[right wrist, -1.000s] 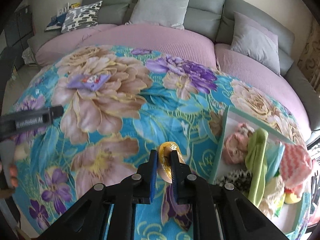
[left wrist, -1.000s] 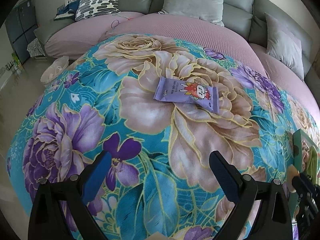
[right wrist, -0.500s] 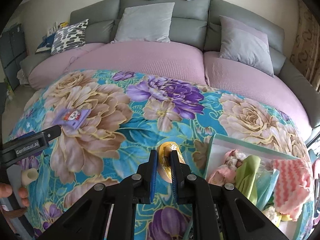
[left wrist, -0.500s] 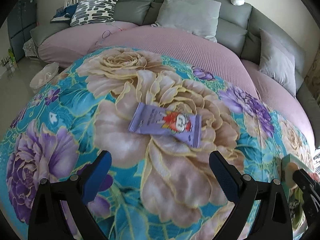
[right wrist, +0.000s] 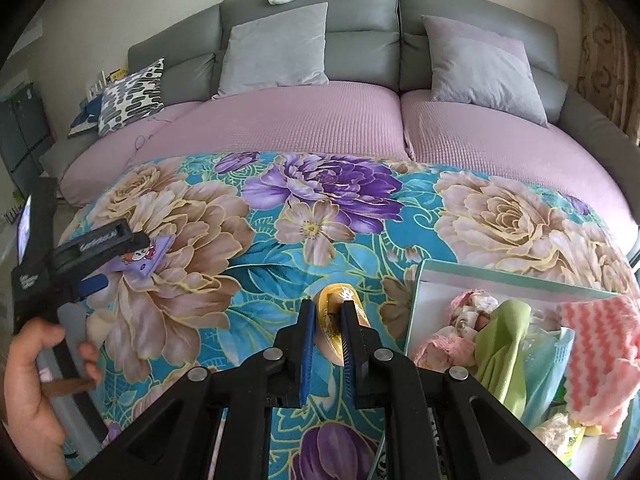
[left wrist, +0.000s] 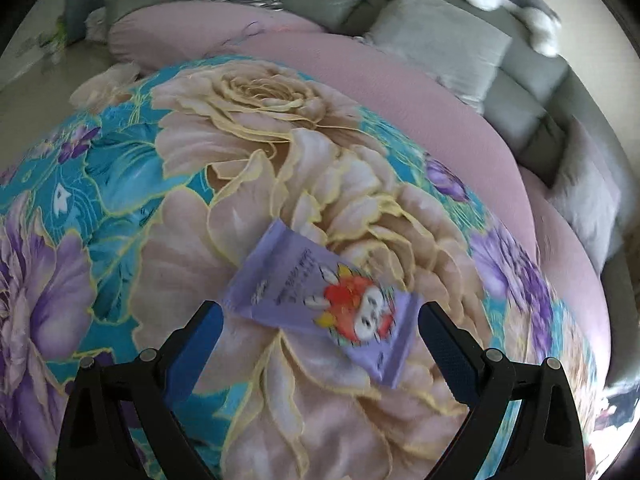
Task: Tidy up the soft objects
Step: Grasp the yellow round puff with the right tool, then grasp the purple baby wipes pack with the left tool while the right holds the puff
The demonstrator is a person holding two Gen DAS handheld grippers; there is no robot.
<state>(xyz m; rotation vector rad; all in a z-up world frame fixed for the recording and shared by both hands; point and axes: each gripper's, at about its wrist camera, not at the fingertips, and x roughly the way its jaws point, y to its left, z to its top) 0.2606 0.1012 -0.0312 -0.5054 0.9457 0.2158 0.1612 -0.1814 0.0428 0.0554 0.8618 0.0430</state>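
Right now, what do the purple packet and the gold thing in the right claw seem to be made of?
Purple packet: probably thin plastic film, smooth, printed with a cartoon, with flat sealed ends. Gold thing: likely metallised foil wrap, since it is shiny and reflective; what is inside it cannot be seen.

Right gripper [right wrist: 329, 320] jaws clamp a gold packet [right wrist: 338, 322]; teal box [right wrist: 424, 280] of cloths alongside.

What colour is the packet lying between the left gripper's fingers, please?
Purple packet with a red-and-white cartoon; clearest in left wrist view.

Purple packet [left wrist: 320, 304] print blurred, box [right wrist: 520, 280] cut off at edge
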